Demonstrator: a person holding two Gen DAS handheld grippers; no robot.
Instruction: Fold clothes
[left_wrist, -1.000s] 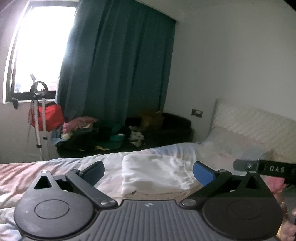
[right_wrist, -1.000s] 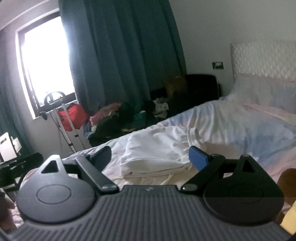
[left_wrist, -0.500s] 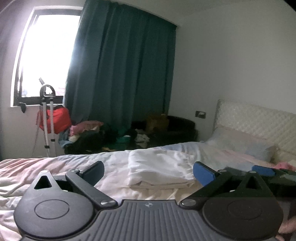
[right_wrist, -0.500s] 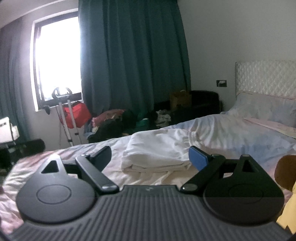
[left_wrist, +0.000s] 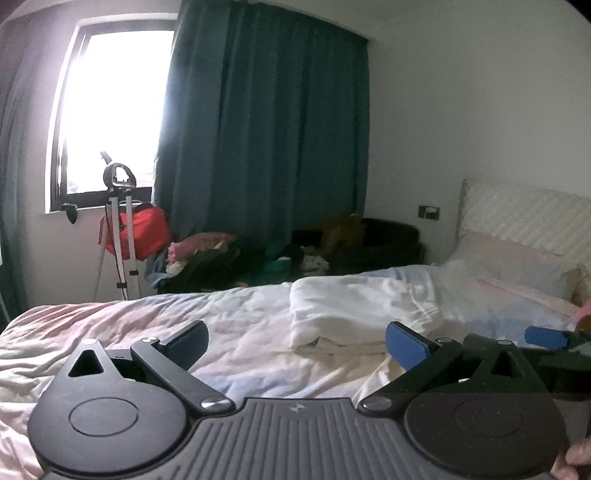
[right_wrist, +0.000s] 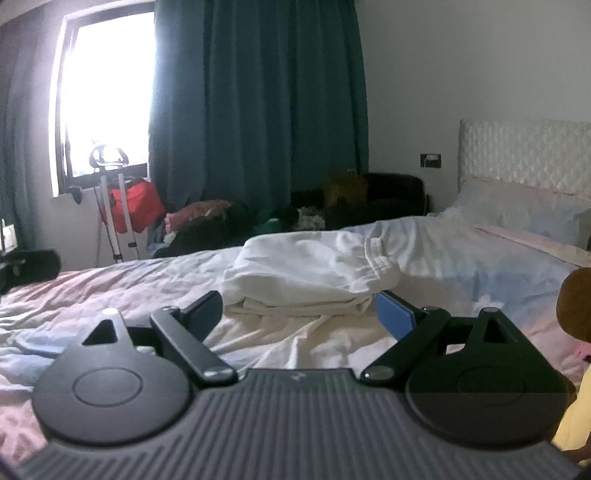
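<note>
Two views, left wrist first. Its left tongs (left_wrist: 295, 343) stand spread wide and hold nothing, hovering over the rumpled bed (left_wrist: 110, 332). Ahead and a little right lies the white garment (left_wrist: 354, 306), already doubled into a thick, layered bundle on the bedding. At the far right edge a blue fingertip of the other tool shows beside it.

From the right wrist, the right tongs (right_wrist: 299, 314) are likewise spread and empty, aimed straight at the near edge of the same bundle, whose stacked layers and ribbed band are plain. A pile of other clothes (right_wrist: 229, 221) sits beyond the bed under the curtain.

Risks, as I judge them: white cloth on pale sheets makes it easy to pinch bedding along with the garment, and catching only the top layer would pull the bundle apart.
</note>
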